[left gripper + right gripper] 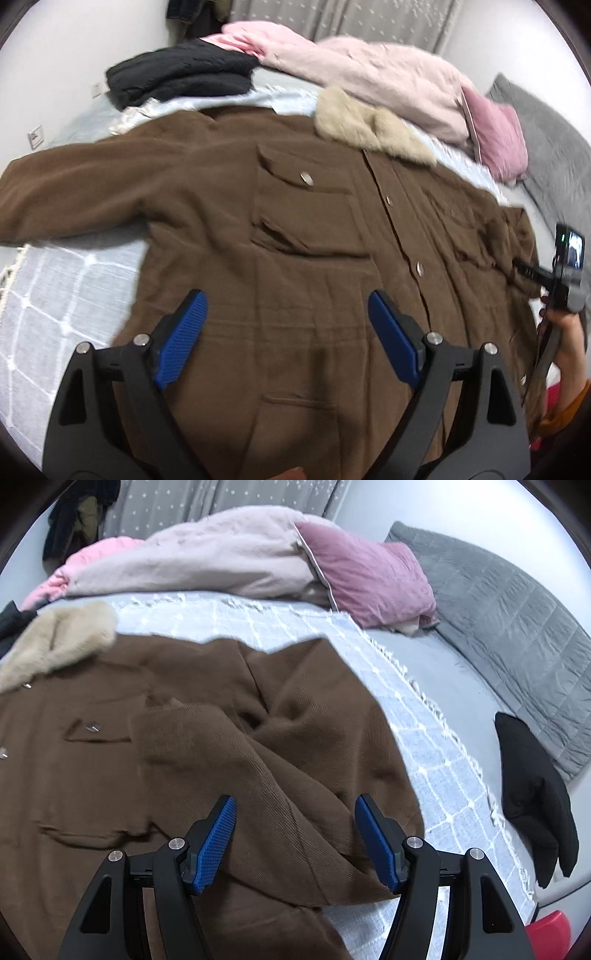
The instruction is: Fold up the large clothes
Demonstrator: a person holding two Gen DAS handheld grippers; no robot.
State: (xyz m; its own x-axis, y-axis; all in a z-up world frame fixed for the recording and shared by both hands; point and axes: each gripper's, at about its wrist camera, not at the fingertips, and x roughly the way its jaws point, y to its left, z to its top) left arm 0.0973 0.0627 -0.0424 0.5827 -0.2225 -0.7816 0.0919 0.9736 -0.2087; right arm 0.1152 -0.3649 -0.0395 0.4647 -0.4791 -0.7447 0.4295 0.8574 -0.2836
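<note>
- Both pairs of jaws stand apart and empty: the left gripper [284, 332] hangs wide over the coat's lower front, and the right gripper [295, 834] hovers, a bit narrower, over bunched brown cloth with nothing pinched.
- Far left of the left wrist view, one sleeve [74, 199] of the brown coat [314, 258] lies stretched straight out across the pale checked bedspread [66, 280], not yet folded in.
- Centre of that view, the coat lies front-up and buttoned, chest pocket [295, 206] flat, fur collar [365, 129] towards the top of the frame.
- Upper left there, a dark garment [181, 77] already sits folded; to its right, pink bedding [369, 70] is heaped along the top.
- Right edge of the left wrist view, a hand [565, 332] shows, carrying the other tool.
- Over to the right wrist view: the other sleeve [288, 731] looks thrown in over the coat body, rumpled rather than smoothed, at frame centre.
- Far right, a black item [535, 794] lies apart on the bed, beside a grey quilt [498, 609].
- My read: early going. One sleeve roughly in, one still out, and the body folds all to come.
</note>
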